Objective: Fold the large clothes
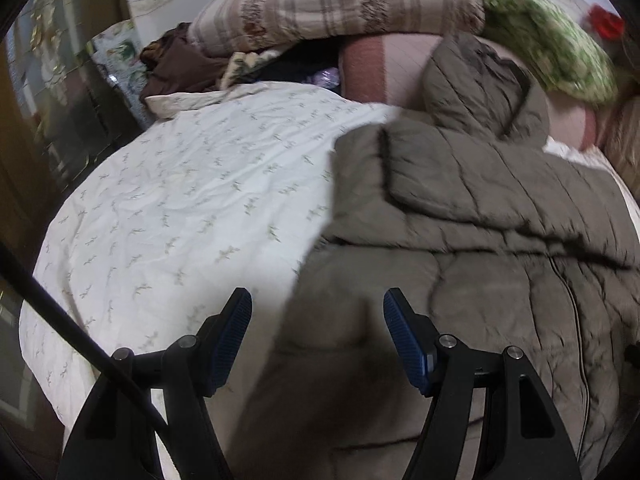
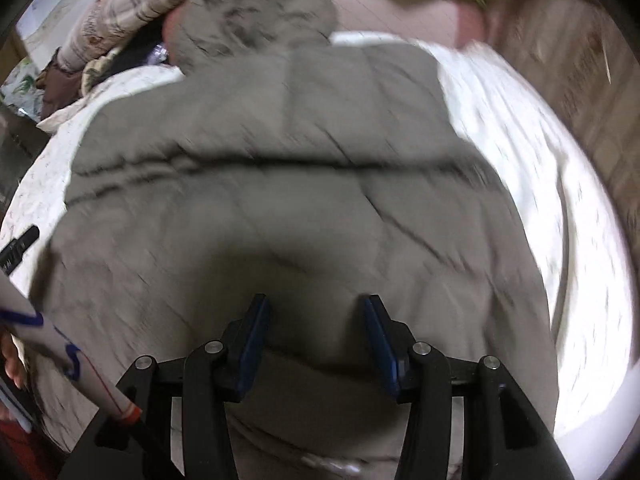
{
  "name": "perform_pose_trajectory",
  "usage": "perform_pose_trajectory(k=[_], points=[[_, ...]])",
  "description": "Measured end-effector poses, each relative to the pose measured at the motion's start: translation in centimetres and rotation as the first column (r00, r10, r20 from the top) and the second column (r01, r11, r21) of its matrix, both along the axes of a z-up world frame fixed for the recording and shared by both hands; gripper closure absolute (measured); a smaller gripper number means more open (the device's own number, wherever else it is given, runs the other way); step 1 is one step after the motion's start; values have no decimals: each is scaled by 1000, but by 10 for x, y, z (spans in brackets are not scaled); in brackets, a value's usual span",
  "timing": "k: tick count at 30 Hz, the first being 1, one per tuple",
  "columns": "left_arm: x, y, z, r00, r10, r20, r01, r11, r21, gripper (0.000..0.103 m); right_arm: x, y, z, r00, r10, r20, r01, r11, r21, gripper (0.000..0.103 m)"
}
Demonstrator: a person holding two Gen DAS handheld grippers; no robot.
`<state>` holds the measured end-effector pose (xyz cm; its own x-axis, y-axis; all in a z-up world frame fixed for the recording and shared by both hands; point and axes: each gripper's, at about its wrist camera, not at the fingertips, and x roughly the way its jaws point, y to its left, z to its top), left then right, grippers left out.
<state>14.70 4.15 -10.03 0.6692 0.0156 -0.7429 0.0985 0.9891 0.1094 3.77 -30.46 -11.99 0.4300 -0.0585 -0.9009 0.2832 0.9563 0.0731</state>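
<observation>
A large olive-grey quilted hooded coat [image 1: 480, 216] lies spread on a bed with a white leaf-print sheet [image 1: 180, 200]. Its hood [image 1: 476, 84] points toward the pillows. My left gripper [image 1: 318, 316] is open and empty above the coat's near left edge, with coat fabric showing between its blue pads. In the right wrist view the coat [image 2: 280, 152] fills the middle, hood [image 2: 256, 12] at the top. My right gripper [image 2: 316, 320] is open and empty just above the coat's lower part.
A striped folded quilt [image 1: 336, 4], a green-patterned pillow [image 1: 552, 44] and brown clothes [image 1: 176, 68] are piled at the bed's head. Dark furniture [image 1: 60, 92] stands at the left. White sheet [image 2: 560, 200] shows right of the coat. A black cable [image 1: 80, 332] crosses the lower left.
</observation>
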Motion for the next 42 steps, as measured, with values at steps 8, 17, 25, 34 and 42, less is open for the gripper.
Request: perform_pose_trajectory(k=[8, 17, 25, 34, 42], points=[[3, -13, 1, 999, -9, -50, 9, 1000, 2, 35, -27, -26, 28, 998, -28, 54, 22, 994, 109, 45], [27, -16, 63, 999, -2, 51, 8, 994, -107, 35, 21, -11, 147, 979, 35, 200, -47, 997, 55, 42], [54, 4, 29, 999, 30, 13, -28, 996, -89, 35, 94, 21, 173, 977, 49, 206, -38, 998, -57, 38], [80, 35, 14, 994, 106, -29, -109, 985, -134, 35, 208, 46, 155, 982, 43, 186, -44, 999, 3, 38], [93, 42, 0, 990, 110, -92, -124, 980, -156, 35, 340, 58, 156, 970, -13, 242, 7, 1000, 25, 22]])
